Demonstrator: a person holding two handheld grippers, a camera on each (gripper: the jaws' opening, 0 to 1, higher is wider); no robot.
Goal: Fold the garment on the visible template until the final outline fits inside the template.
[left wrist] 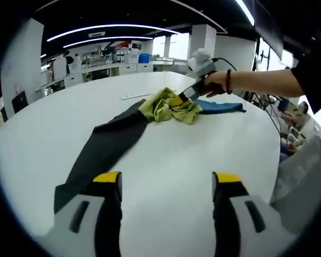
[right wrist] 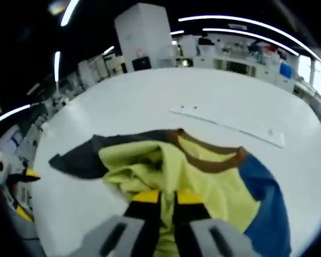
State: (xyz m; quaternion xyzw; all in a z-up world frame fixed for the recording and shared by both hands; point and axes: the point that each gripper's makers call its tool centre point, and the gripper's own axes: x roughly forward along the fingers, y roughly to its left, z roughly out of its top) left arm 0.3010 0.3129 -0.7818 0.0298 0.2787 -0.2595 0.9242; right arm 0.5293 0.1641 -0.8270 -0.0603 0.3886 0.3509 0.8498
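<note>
One garment [left wrist: 166,107], mid-fold, bunched on the white table [left wrist: 203,160].
My right gripper [right wrist: 167,197] pinches its yellow fabric, jaws nearly together; my left gripper [left wrist: 167,179] hangs wide and empty, well short of the dark sleeve. No template I can make out. Next, I judge: spread the cloth flat. One flat white strip [right wrist: 230,124] beyond.
</note>
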